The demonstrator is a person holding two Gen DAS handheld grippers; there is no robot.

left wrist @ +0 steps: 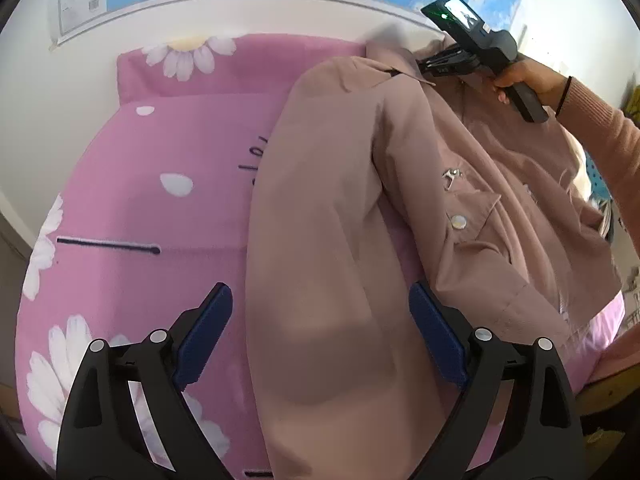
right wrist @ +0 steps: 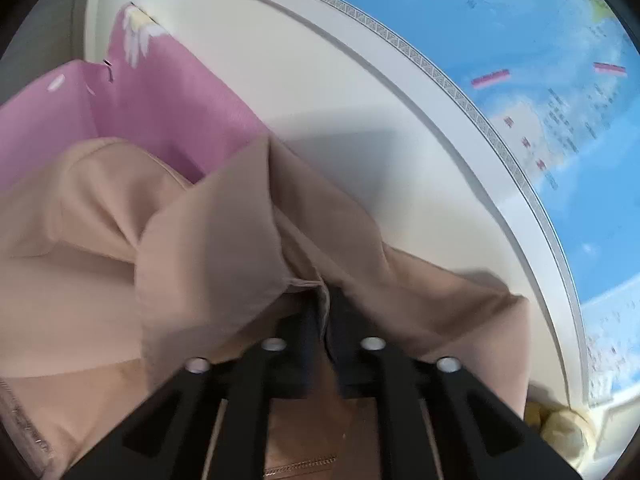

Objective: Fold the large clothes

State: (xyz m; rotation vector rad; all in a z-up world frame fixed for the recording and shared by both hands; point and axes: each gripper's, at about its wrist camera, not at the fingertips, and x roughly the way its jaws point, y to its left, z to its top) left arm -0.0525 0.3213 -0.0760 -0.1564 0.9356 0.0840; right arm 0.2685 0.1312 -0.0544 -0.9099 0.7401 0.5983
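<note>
on the pink sheet (left wrist: pixel 168 136), right tool (right wrist: pixel 324 300) pinches the jacket (left wrist: pixel 340 208) collar; left tool (left wrist: pixel 320 312) gapes wide.

A dusty-pink jacket (left wrist: pixel 460 184) lies on a pink daisy-print sheet (left wrist: pixel 168 184). The left hand-held gripper (left wrist: pixel 320 324) stands wide open astride its sleeve (left wrist: pixel 320 240). The right hand-held gripper (left wrist: pixel 424 65) is at the collar, held by a hand (left wrist: pixel 528 80).

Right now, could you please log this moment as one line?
left gripper: open over sleeve | right gripper: shut on dusty-pink cotton jacket collar | pink daisy bedsheet
</note>
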